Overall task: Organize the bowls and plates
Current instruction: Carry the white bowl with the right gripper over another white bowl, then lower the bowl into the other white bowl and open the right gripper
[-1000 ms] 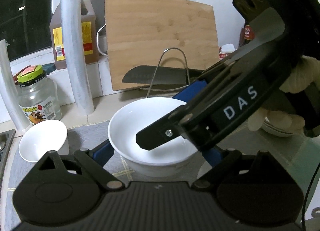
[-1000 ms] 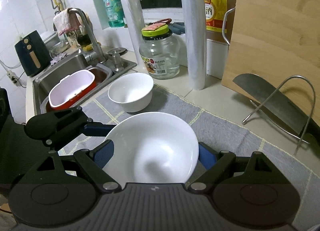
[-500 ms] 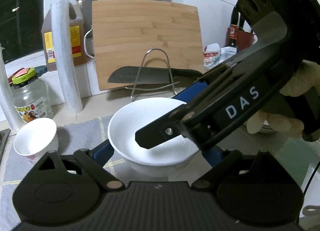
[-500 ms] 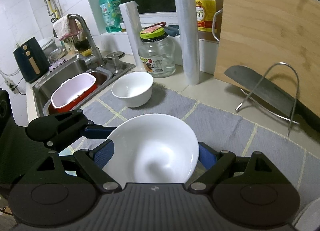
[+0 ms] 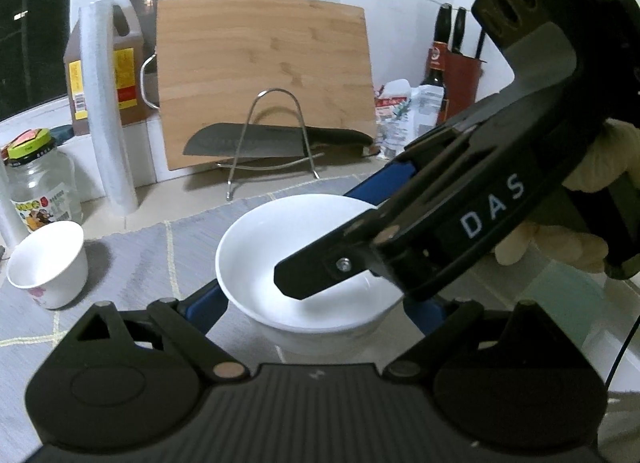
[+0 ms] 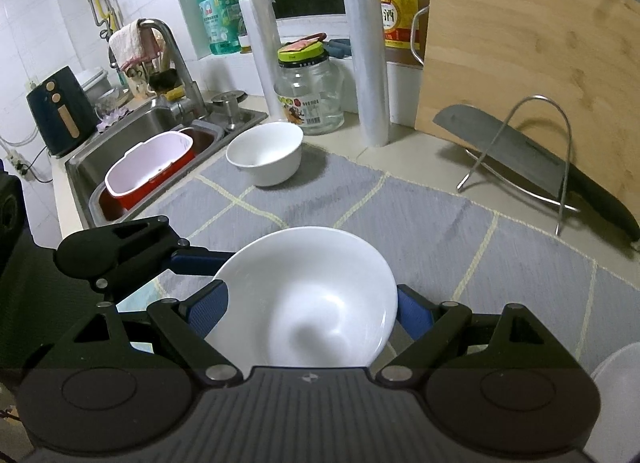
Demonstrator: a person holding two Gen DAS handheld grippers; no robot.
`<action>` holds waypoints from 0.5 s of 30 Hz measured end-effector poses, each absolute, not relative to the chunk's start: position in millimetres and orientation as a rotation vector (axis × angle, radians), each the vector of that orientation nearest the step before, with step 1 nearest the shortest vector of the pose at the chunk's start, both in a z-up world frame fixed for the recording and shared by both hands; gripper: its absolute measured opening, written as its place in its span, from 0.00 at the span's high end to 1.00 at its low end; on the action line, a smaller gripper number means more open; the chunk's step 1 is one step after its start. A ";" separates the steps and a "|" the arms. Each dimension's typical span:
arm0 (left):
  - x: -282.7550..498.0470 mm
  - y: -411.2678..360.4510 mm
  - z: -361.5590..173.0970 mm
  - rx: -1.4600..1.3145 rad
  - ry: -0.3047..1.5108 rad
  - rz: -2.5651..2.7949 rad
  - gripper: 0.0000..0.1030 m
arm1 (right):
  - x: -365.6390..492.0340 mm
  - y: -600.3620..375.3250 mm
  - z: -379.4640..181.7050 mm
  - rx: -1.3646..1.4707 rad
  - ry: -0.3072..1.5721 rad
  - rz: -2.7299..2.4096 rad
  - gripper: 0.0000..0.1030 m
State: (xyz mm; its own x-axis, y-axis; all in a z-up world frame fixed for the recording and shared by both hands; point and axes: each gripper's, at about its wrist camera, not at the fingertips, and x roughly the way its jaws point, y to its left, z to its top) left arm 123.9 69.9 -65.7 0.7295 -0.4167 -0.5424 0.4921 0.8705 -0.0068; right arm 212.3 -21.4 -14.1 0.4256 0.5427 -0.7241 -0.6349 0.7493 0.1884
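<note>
A large white bowl (image 5: 304, 259) is held between both grippers above the grey mat (image 5: 152, 259). It also shows in the right wrist view (image 6: 308, 299). My left gripper (image 5: 316, 303) is shut on its two sides. My right gripper (image 6: 308, 309) is shut on it from the other direction, and its black body (image 5: 460, 219) crosses over the bowl in the left wrist view. A smaller white bowl (image 6: 264, 153) stands on the mat's far left corner, also in the left wrist view (image 5: 50, 263).
A wooden cutting board (image 5: 264, 79) leans at the back, with a knife (image 5: 276, 141) on a wire rack (image 6: 532, 159). A glass jar (image 6: 310, 89), film rolls (image 6: 366, 43) and an oil jug (image 6: 400, 3) stand behind the mat. The sink (image 6: 132, 135) is left. A white dish rim (image 6: 616, 395) shows at lower right.
Both grippers have carried the large bowl to the right along the counter. The small bowl and jar have slid left in view, and more of the mat's right side shows.
</note>
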 end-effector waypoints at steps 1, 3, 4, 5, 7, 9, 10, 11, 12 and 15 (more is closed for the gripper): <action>122.8 68.6 -66.5 0.142 0.566 -0.506 0.09 | 210.6 -23.0 -14.5 -0.119 0.861 0.739 0.10; 121.2 66.1 -68.2 0.143 0.573 -0.512 0.09 | 207.9 -26.8 -15.9 -0.118 0.868 0.739 0.10; 120.1 64.9 -68.7 0.144 0.576 -0.514 0.09 | 206.6 -28.4 -16.9 -0.118 0.872 0.737 0.10; 119.3 63.6 -69.5 0.143 0.579 -0.517 0.09 | 205.5 -29.0 -17.9 -0.118 0.875 0.735 0.10; 118.1 61.5 -71.0 0.146 0.584 -0.522 0.09 | 203.4 -30.7 -20.4 -0.122 0.882 0.727 0.10; 117.9 59.7 -73.1 0.149 0.592 -0.526 0.09 | 201.2 -33.2 -22.3 -0.117 0.887 0.724 0.10; 116.6 59.3 -73.9 0.151 0.595 -0.528 0.09 | 200.4 -34.3 -23.5 -0.113 0.892 0.722 0.10; 116.1 58.9 -74.9 0.153 0.598 -0.530 0.09 | 199.5 -35.4 -24.4 -0.110 0.896 0.721 0.10; 116.3 58.5 -75.8 0.156 0.601 -0.533 0.09 | 198.6 -36.2 -25.3 -0.107 0.899 0.720 0.10; 114.2 58.4 -78.0 0.160 0.605 -0.541 0.09 | 195.5 -37.4 -27.9 -0.103 0.904 0.711 0.10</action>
State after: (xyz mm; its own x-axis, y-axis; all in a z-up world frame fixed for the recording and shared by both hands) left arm 114.2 58.4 -78.0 0.6893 -0.4355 -0.5790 0.5267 0.8500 -0.0122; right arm 195.5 -37.4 -27.9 0.4092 0.5212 -0.7489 -0.6046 0.7696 0.2053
